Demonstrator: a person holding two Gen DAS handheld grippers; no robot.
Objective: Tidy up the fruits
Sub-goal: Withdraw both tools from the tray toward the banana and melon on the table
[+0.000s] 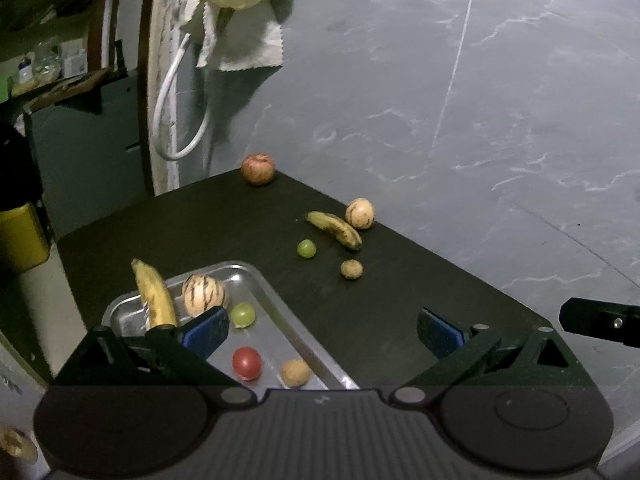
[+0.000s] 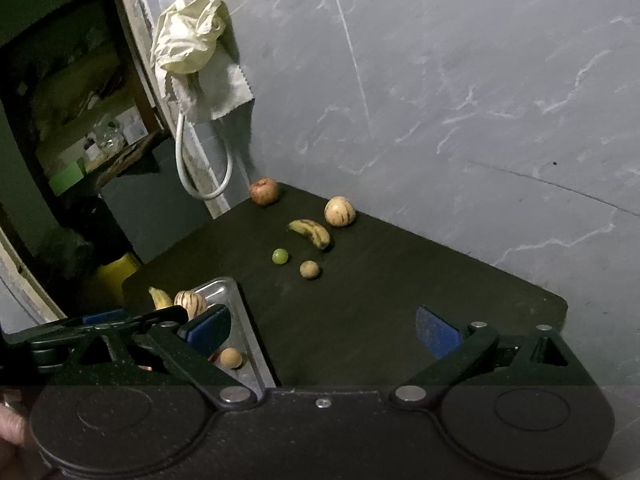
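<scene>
Both claws stand wide apart and hold nothing. The left claw hangs over the near end of the metal tray, its blue pads spread, one above the tray and one above bare desk. The right claw hovers just to the tray's right, also spread wide.

Inside the tray lie a banana at 10 o'clock, a striped melon beside it, a green grape, a red tomato and a walnut nearest the camera. Five fruits remain loose on the desk: a second walnut and a second grape toward 12 o'clock from the left claw, a spotted banana touching a second striped melon behind them, and an apple at the far corner.

The likely step is fetching one of these. The loose walnut is the closest pick; the claw should come down over it with the pads either side of its middle and close gently, since a round nut may roll away. The grape needs a softer squeeze. The banana is best taken across its width, away from the melon it touches.

The desk is dark and matte, set against a grey marbled wall. At 11 o'clock a pale cloth and a white hose hang by a door frame, and a yellow container stands at 9 o'clock.
</scene>
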